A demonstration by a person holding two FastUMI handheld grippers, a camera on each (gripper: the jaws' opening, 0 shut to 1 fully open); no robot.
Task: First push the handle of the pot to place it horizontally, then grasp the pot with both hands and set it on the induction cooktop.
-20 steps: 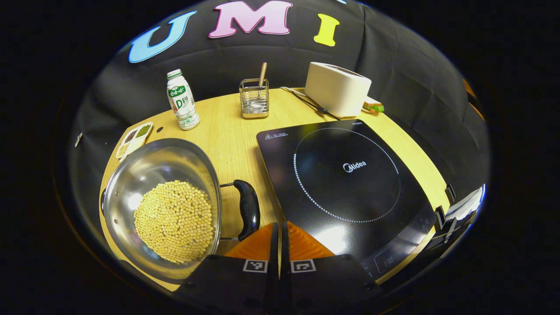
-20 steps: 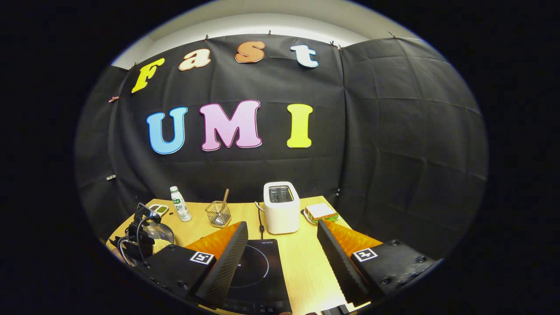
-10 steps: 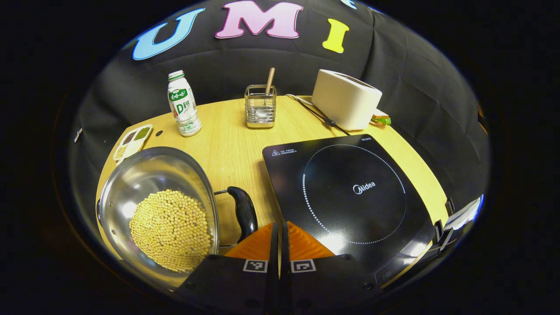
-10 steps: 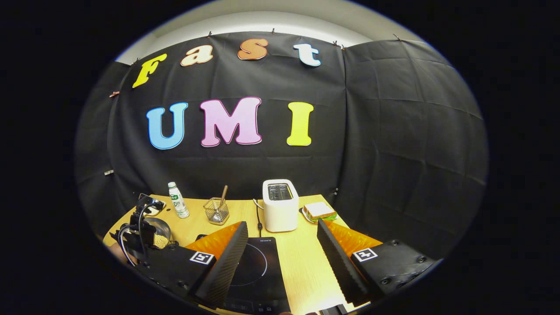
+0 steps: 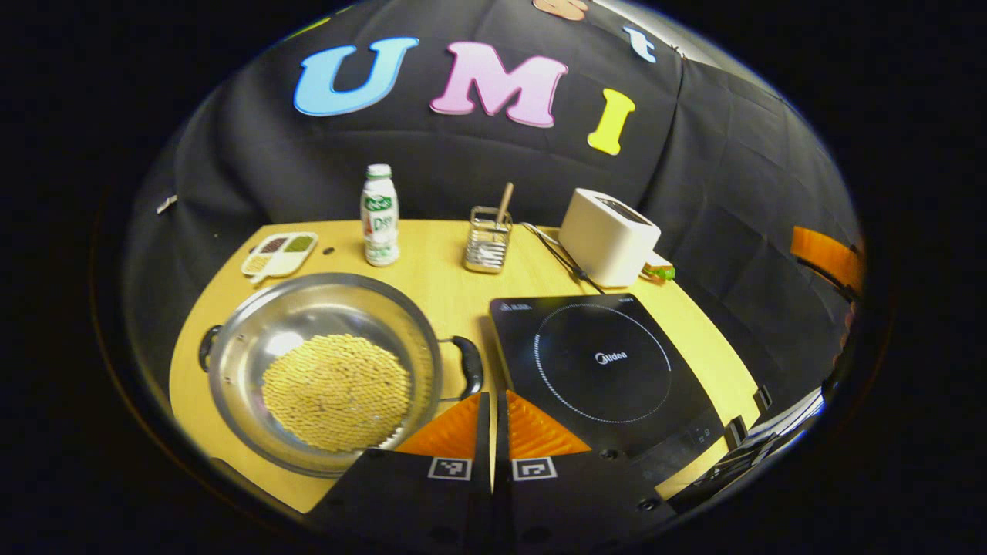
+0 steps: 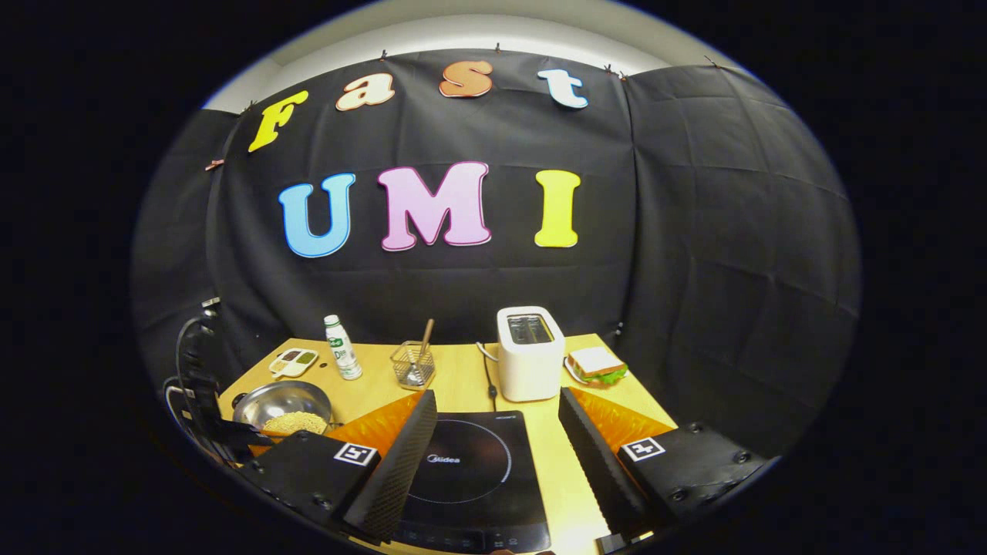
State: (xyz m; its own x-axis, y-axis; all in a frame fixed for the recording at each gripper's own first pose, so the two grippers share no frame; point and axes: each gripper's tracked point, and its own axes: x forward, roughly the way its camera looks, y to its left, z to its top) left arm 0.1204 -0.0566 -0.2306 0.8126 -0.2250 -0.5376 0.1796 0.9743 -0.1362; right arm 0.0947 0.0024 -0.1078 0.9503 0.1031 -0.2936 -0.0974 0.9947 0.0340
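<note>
Fingers of the left gripper are pressed together on nothing, just near of the pot's right handle.

The pot, filled with pale beans, is seen on the left part of the table, with a second handle at its far-left rim, so that the line through both handles runs left to right, judged close to horizontal. The induction cooktop lies just right of the pot. The right gripper is held spread wide and empty, above the near edge of the cooktop, well apart from the pot. The left gripper is clearly nearer; the right handle is judged the right gripper's target.
</note>
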